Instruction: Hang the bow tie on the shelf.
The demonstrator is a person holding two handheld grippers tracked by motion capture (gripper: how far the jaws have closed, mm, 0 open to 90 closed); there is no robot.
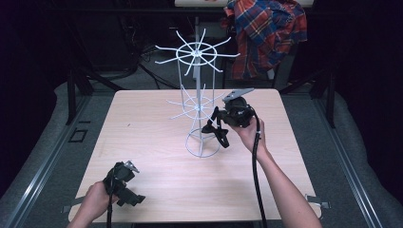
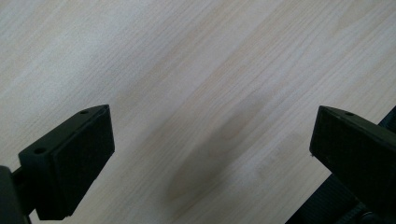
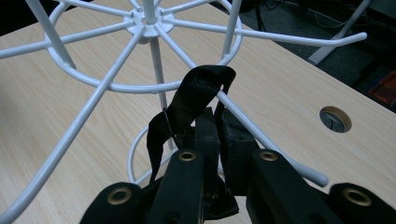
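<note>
A pale wood table [image 1: 157, 123] stands in a dark room on grey floor, with a plaid shirt [image 1: 266, 33] draped over something behind it.

At the near left corner of the table, the left hand [image 1: 95, 202] holds the left gripper [image 1: 135, 199] low over the wood. In the left gripper view its jaws stand wide apart with nothing between them, just bare table [image 2: 196, 70] and a soft shadow.

Near the middle of the table stands a white wire rack [image 1: 197, 85]: a ring base, a thin post, and two tiers of spokes radiating outward, the upper tier wider.

Just right of the rack, the right hand [image 1: 249, 135] holds the right gripper [image 1: 214, 124] up at the lower tier, its cable [image 1: 256, 166] trailing back along the forearm. In the right gripper view the right gripper [image 3: 217, 135] is clamped on a black strap [image 3: 196, 93], whose loop is draped over one spoke [image 3: 261, 135] of the lower tier of the rack [image 3: 116, 56]. The rest of the strap [image 1: 221, 135] hangs down beside the rack's post. A round cable hole [image 3: 335, 118] sits in the table farther right.
</note>
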